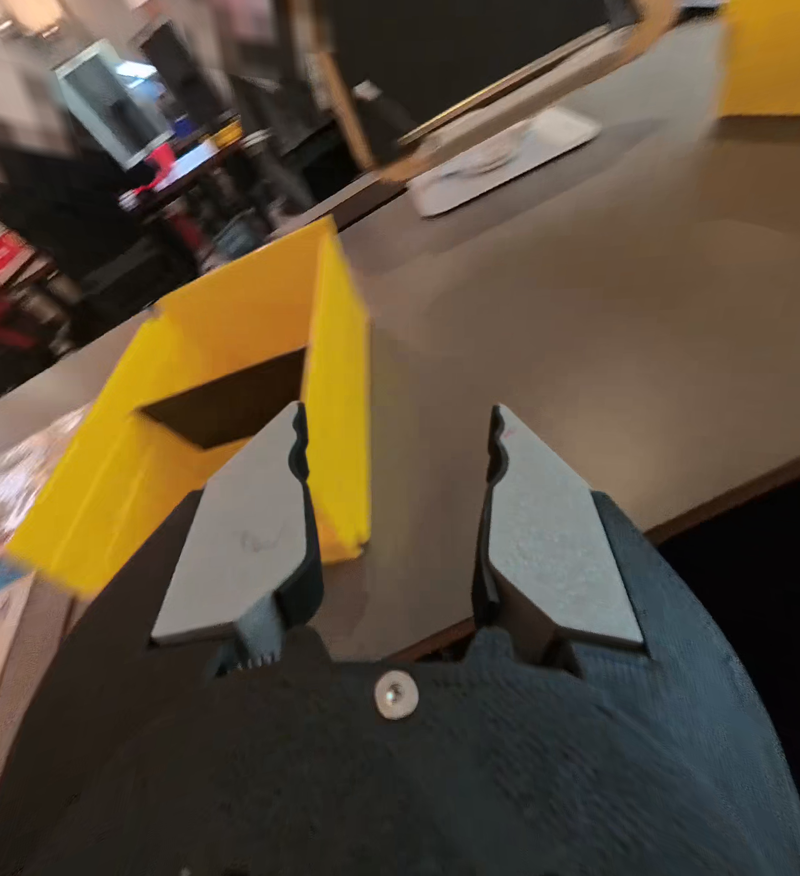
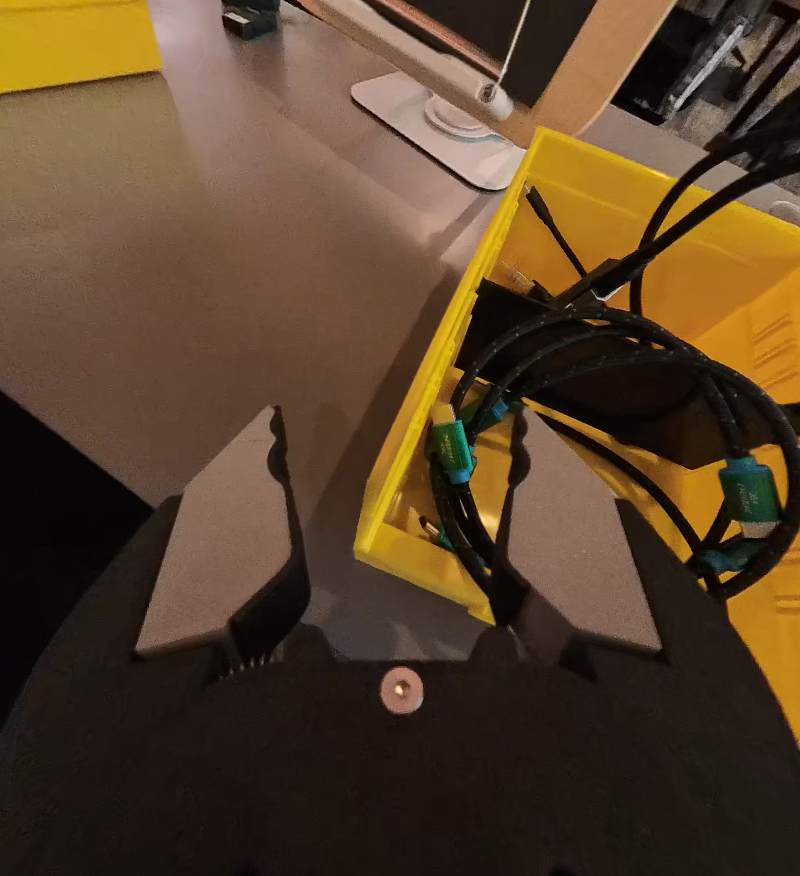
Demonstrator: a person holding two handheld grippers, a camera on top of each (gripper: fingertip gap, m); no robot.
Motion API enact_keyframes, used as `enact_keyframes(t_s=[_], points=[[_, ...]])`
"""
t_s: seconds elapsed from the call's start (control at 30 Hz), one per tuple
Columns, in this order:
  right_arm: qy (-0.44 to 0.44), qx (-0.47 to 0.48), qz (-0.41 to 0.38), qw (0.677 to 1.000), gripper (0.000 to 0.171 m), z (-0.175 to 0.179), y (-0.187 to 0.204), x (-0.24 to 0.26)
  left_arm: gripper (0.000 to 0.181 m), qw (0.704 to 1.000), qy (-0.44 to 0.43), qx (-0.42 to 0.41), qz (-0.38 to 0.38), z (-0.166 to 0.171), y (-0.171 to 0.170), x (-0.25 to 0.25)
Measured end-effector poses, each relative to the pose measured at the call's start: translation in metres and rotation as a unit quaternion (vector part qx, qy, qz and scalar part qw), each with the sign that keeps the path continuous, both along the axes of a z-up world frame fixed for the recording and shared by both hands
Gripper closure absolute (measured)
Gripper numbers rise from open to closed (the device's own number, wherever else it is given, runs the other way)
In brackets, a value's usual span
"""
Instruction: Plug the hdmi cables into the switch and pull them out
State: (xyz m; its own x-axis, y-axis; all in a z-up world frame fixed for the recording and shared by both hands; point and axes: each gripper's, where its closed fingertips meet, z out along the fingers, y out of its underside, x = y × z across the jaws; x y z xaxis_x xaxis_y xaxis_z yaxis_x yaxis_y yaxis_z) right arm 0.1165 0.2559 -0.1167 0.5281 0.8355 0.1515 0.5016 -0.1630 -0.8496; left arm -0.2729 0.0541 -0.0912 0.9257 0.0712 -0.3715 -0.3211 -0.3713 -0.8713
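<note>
1. Hovering over the brown table (image 1: 554, 308), your left gripper (image 1: 398, 412) has its jaws spread with nothing between them; just beside its left finger stands a yellow bin (image 1: 336, 379) with a dark bottom, no cables showing in it.
2. Your right gripper (image 2: 400, 415) is also spread and empty, its right finger over the near corner of a second yellow bin (image 2: 436, 398).
3. Only the right view shows the task items: black braided hdmi cables (image 2: 625, 332) coiled in a loose loop inside that bin.
4. One green plug (image 2: 450, 448) with a blue collar leans on the bin's left wall, just beside your right finger; another green plug (image 2: 751, 495) hangs at the loop's right side.
5. A black boxy item (image 2: 578, 369) lies under the coil; you cannot tell if it is the switch.
6. Both views show a grey monitor base (image 2: 436, 128) at the far side of the table; the left view is motion-blurred.
</note>
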Motion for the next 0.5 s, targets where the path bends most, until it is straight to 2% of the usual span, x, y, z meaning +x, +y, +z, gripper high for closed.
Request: enact_keyframes(t_s=[0.07, 0.13, 0.17, 0.2, 0.23, 0.27, 0.3, 0.4, 0.5], points=[[-0.027, 0.000, -0.031, 0.999, 0.083, -0.013, 0.010, -0.001, 0.100, 0.998, -0.004, 0.001, 0.065, -0.010, -0.010, -0.039], [-0.063, -0.025, -0.046, 0.997, 0.090, -0.033, 0.015, -0.005, 0.100, 0.995, -0.019, -0.006, 0.098, -0.027, -0.005, -0.064], [-0.077, -0.024, -0.052, 0.995, 0.090, -0.039, 0.018, -0.007, 0.116, 0.995, -0.033, -0.009, 0.097, -0.036, 0.002, -0.069], [-0.094, -0.004, -0.072, 0.993, 0.115, -0.041, 0.025, -0.005, 0.133, 0.995, -0.046, -0.011, 0.083, -0.045, 0.011, -0.069], [-0.110, 0.013, -0.086, 0.990, 0.129, -0.041, 0.030, -0.004, 0.150, 0.996, -0.052, -0.014, 0.074, -0.053, 0.019, -0.070], [-0.120, 0.020, -0.094, 0.988, 0.133, -0.042, 0.031, -0.005, 0.167, 0.997, -0.044, -0.014, 0.069, -0.056, 0.026, -0.072], [-0.130, 0.024, -0.106, 0.986, 0.136, -0.042, 0.032, -0.005, 0.176, 0.998, -0.028, -0.017, 0.058, -0.056, 0.031, -0.072], [-0.152, 0.040, -0.133, 0.979, 0.158, -0.034, 0.029, -0.006, 0.178, 0.998, -0.035, -0.012, 0.056, -0.050, 0.032, -0.075], [-0.140, 0.026, -0.127, 0.982, 0.161, -0.031, 0.011, -0.024, 0.178, 0.998, -0.032, 0.020, 0.059, -0.029, 0.023, -0.080]])
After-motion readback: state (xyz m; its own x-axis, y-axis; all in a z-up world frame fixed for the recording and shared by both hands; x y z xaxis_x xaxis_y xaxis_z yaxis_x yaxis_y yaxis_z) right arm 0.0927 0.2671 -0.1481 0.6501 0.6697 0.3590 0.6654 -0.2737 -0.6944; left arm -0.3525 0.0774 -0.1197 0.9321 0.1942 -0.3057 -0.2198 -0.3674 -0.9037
